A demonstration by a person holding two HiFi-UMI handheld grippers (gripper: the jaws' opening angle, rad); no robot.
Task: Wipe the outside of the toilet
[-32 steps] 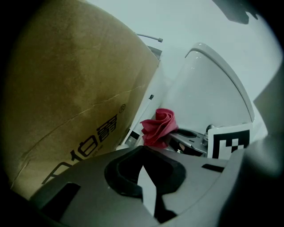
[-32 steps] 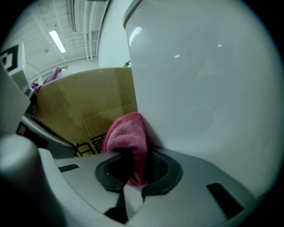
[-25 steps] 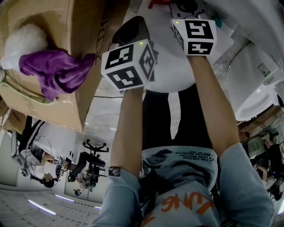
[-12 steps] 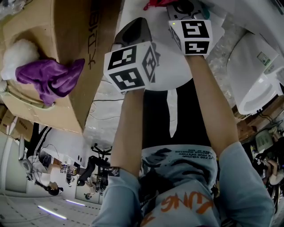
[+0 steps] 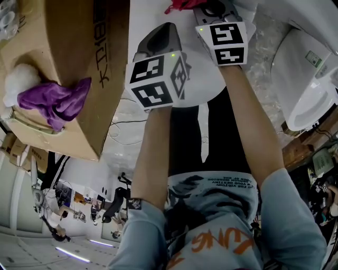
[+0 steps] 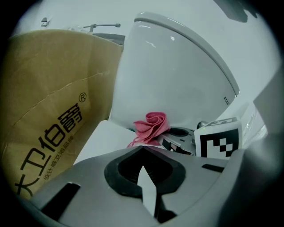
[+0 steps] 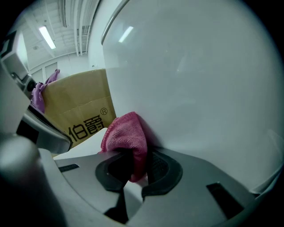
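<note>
My right gripper (image 7: 133,153) is shut on a pink-red cloth (image 7: 126,135) and presses it against the curved white outside of the toilet (image 7: 199,80). In the head view the cloth (image 5: 182,4) shows at the top edge, just beyond the right gripper (image 5: 208,9). To the right gripper's left, my left gripper (image 6: 142,147) is shut with nothing between its jaws; it points at the same toilet (image 6: 177,75), with the cloth (image 6: 153,126) ahead of it. In the head view the left gripper (image 5: 161,29) hovers over the white toilet surface (image 5: 198,92).
A tall cardboard box (image 5: 79,79) with printed characters stands close on the left (image 6: 49,111). A purple cloth (image 5: 53,100) and a white fluffy wad (image 5: 18,84) hang over its rim. A second white toilet (image 5: 306,68) stands at the right.
The right gripper with the cloth has slid a little up and left in the head view. The box and purple cloth drift left and down in the picture. The left gripper has hardly moved.
</note>
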